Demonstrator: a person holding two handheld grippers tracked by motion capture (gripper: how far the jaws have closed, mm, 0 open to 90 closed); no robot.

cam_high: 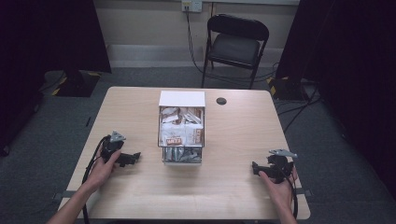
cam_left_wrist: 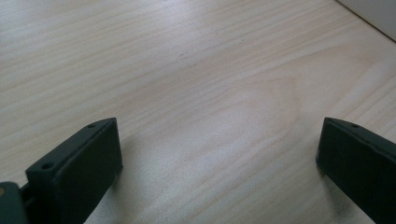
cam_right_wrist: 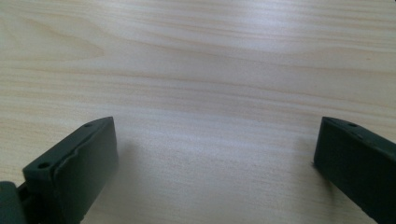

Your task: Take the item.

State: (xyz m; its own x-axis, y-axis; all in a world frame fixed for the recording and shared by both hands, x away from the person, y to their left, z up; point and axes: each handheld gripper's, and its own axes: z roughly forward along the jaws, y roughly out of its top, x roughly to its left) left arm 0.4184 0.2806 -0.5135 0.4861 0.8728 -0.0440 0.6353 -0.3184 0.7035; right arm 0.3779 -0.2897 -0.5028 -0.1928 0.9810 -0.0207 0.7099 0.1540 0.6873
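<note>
I hold left gripper (cam_high: 132, 158) and right gripper (cam_high: 256, 168) low on the worktop (cam_high: 233, 140), jaws wide, empty | packet box (cam_high: 181, 133) mid-worktop between them | packets look light, crinkly, slippery: I'd pinch 1 edge.

The high view is dim and soft, the room's left and right sides sinking into black, while the pale table (cam_high: 233, 140) catches light from above. Both gripper views are brighter, with soft shadows beside the blurred near jaws.
</note>
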